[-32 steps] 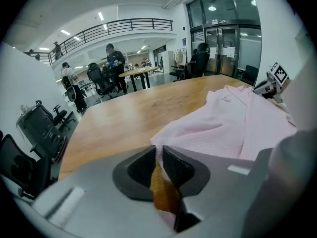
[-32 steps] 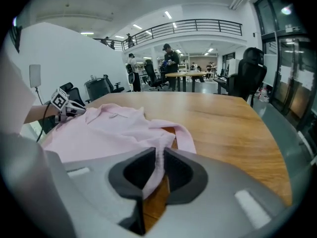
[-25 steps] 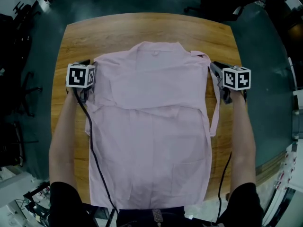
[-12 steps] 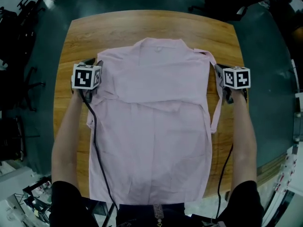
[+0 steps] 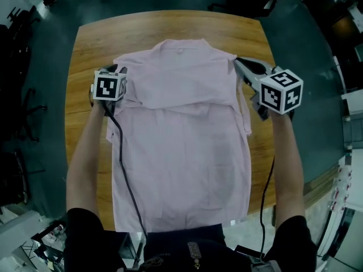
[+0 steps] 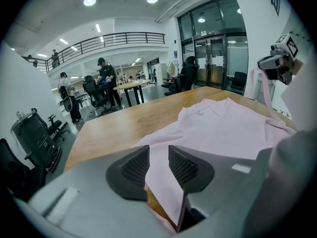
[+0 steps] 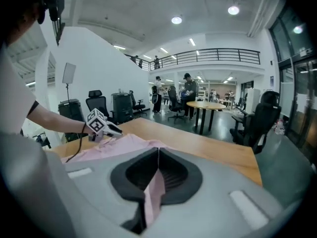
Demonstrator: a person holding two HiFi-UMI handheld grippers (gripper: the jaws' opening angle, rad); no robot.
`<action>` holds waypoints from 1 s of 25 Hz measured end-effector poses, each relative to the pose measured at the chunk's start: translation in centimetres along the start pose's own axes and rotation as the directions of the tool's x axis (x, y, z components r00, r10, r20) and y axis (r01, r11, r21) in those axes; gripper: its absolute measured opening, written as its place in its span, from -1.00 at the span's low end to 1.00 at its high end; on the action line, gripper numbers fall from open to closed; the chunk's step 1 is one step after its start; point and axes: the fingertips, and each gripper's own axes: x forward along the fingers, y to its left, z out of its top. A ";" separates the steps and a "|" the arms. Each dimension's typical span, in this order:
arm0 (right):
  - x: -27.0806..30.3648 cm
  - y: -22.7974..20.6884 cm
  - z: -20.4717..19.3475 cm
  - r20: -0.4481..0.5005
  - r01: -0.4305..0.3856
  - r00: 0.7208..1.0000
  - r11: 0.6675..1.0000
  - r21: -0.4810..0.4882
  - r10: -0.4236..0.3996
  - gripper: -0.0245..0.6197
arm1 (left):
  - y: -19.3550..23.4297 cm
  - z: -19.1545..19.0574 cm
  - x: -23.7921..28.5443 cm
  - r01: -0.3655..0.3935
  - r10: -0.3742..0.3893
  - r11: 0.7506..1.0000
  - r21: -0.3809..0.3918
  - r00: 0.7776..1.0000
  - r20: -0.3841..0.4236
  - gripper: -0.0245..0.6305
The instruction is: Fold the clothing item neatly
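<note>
Across a rounded wooden surface, a pale pink shirt lies flat, collar away from the person, its thin cloth smooth but faintly creased. Light and limp, it looks likely to sag and slide wherever unsupported, so the sleeve edges near the shoulders seem the soundest places to grip. Left tool is clamped on the shirt's left edge; right tool, jaws together, pinches the raised right sleeve.
</note>
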 end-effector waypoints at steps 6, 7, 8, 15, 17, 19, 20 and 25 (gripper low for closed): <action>0.4 12.4 3.5 0.056 -0.167 0.984 0.982 -0.087 0.172 -0.90 | -0.3 0.4 -2.4 0.027 -0.027 0.999 0.024 0.999 0.022 -0.54; 1.2 14.6 3.1 0.037 -0.199 0.978 0.974 -0.104 0.204 -0.90 | -0.3 0.3 -2.9 0.029 -0.030 0.999 0.027 0.999 0.023 -0.54; 2.2 16.7 2.4 0.013 -0.232 0.972 0.966 -0.116 0.235 -0.90 | -0.4 0.3 -3.3 0.031 -0.032 0.999 0.032 0.999 0.026 -0.54; 8.6 28.5 -8.5 -0.242 -0.474 0.864 0.875 -0.097 0.441 -0.90 | 0.5 -1.2 -5.6 0.051 -0.053 0.998 0.041 0.998 0.037 -0.54; 9.1 30.4 -12.2 -0.335 -0.523 0.818 0.847 -0.094 0.468 -0.89 | 1.2 -2.0 -5.9 0.053 -0.055 0.998 0.039 0.998 0.030 -0.54; 9.0 31.3 -15.2 -0.417 -0.554 0.778 0.826 -0.103 0.469 -0.89 | 1.8 -2.8 -6.2 0.054 -0.055 0.998 0.036 0.998 0.021 -0.54; 8.9 31.5 -16.3 -0.451 -0.564 0.762 0.819 -0.108 0.465 -0.89 | 2.0 -3.1 -6.2 0.055 -0.056 0.998 0.033 0.998 0.017 -0.54; 8.3 31.4 -18.1 -0.503 -0.588 0.729 0.801 -0.112 0.465 -0.88 | 2.4 -3.9 -6.0 0.084 -0.084 0.996 0.036 0.996 -0.007 -0.54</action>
